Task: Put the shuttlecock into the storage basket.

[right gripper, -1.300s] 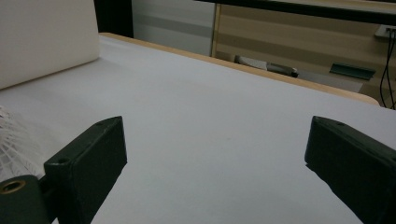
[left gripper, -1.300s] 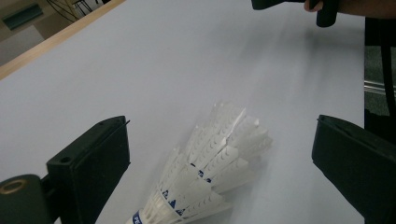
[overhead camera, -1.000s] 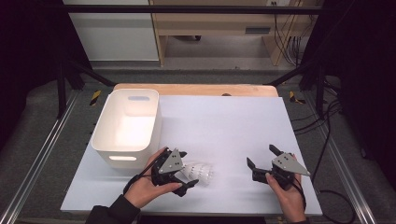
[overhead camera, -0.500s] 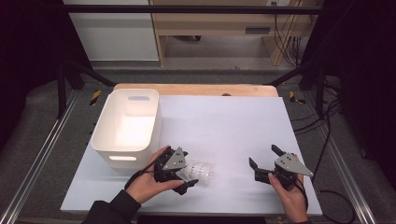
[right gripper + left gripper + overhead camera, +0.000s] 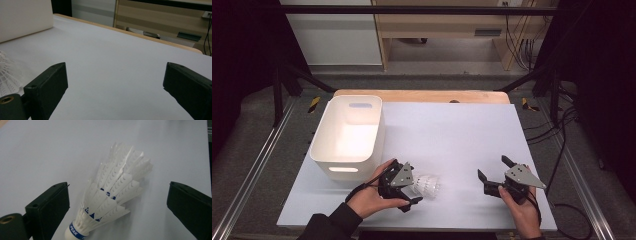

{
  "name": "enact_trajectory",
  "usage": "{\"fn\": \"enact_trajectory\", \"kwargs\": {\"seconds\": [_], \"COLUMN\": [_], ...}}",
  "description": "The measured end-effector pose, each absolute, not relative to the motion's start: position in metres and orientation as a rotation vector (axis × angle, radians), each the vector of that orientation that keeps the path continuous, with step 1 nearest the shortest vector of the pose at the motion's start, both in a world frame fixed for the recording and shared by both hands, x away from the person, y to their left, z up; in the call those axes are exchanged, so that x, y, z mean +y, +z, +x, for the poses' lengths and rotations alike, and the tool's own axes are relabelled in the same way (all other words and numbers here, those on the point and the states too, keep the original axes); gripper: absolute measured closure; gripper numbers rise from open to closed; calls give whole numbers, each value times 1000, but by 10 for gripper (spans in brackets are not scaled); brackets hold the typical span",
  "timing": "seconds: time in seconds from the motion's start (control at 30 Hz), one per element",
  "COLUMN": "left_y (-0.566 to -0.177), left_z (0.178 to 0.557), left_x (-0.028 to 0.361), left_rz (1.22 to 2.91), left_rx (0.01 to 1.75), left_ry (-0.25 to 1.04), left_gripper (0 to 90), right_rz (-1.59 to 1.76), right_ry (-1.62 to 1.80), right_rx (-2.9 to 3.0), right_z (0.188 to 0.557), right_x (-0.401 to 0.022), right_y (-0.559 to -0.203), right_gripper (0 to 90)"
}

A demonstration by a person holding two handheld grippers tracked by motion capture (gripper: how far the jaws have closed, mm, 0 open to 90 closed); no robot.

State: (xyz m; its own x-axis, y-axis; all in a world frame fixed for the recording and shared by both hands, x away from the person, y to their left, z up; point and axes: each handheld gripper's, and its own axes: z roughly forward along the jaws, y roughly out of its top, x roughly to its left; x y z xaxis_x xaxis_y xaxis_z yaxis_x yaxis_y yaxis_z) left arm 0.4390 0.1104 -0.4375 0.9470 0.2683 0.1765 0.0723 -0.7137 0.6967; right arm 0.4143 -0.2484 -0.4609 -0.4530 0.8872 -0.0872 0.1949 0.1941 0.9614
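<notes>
Now | 1 shuttlecock (image 5: pixel 110 195) btwn L gripper (image 5: pixel 117 207) jaws; 1 bin (image 5: pixel 347 132)

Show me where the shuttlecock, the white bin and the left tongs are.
shuttlecock (image 5: pixel 110 195), left gripper view, on the middle of its white feathers.
white bin (image 5: pixel 362 156), high view, on its near right rim.
left tongs (image 5: pixel 117 205), left gripper view, midway between the two open black jaws.

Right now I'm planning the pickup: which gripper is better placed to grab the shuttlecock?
Left. The left gripper has its jaws open on either side of the shuttlecock, which lies on the table. The right gripper is open too, but apart from it, over bare table.
</notes>
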Motion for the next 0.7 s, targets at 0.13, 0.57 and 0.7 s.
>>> {"fn": "enact_trajectory", "kwargs": {"seconds": [0.13, 0.57, 0.7], "left_y": [-443, -458, -462], "left_z": [443, 454, 457], "left_x": [110, 106, 103], "left_rz": [2368, 2396, 2413], "left_rx": [257, 218, 214], "left_ry": [342, 349, 340], "left_gripper": [45, 55, 55], "right_rz": [1017, 1017, 1014], "right_ry": [1294, 1307, 1312], "right_rx": [1794, 1800, 1803], "right_z": [414, 413, 413], "right_x": [-248, -248, -248], "right_y": [-461, -460, -460], "right_gripper": [56, 59, 59]}}
